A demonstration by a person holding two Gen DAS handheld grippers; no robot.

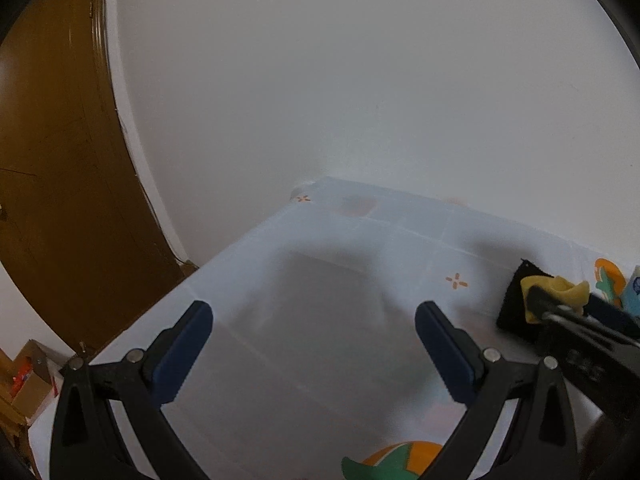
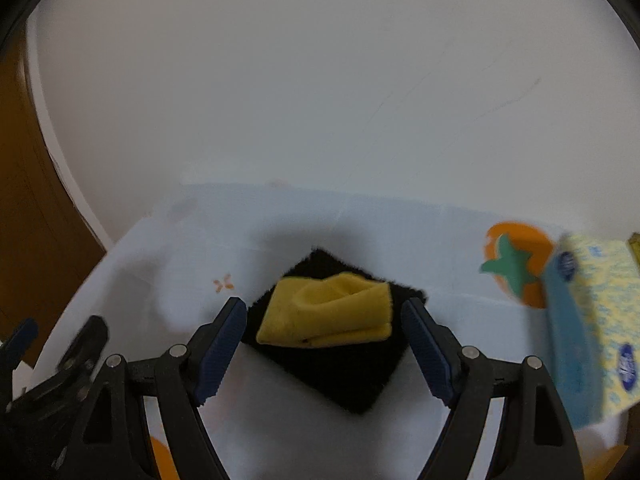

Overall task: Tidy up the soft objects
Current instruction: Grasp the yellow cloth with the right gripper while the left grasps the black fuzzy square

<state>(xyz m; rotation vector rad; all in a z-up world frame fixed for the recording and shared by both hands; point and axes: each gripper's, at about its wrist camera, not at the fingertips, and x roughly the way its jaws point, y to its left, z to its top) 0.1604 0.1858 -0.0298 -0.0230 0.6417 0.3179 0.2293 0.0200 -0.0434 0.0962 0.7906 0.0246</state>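
The person holds 2 grippers over a table covered by a white tablecloth [image 2: 304, 216] with printed orange fruits [image 2: 516, 264] and small orange crosses.

The right gripper [image 2: 324, 344] has its 2 blue-padded fingers [image 2: 220, 348] spread wide apart, and they grasp nothing. Between them, a little beyond the tips, lies a folded yellow cloth [image 2: 328, 312]. This cloth rests on top of a black cloth [image 2: 340, 372], which lies flat on the tablecloth with one corner pointing toward the wall. The fingers do not touch the yellow cloth, as far as I can see; they stand to its left and right sides.

The left gripper [image 1: 314, 344] is also released, its fingers [image 1: 182, 354] far apart, and only bare tablecloth and shadow are between them. It is to the left of the 2 cloths, well apart from them. In the left wrist view the cloths appear at the right edge, partly hidden behind the right gripper.

On the right side of the table stands a tissue box [image 2: 588, 328], blue and yellow, near the black cloth but not touching it. Behind the table is a white wall [image 2: 320, 80], and on the left a brown wooden door [image 1: 52, 160].
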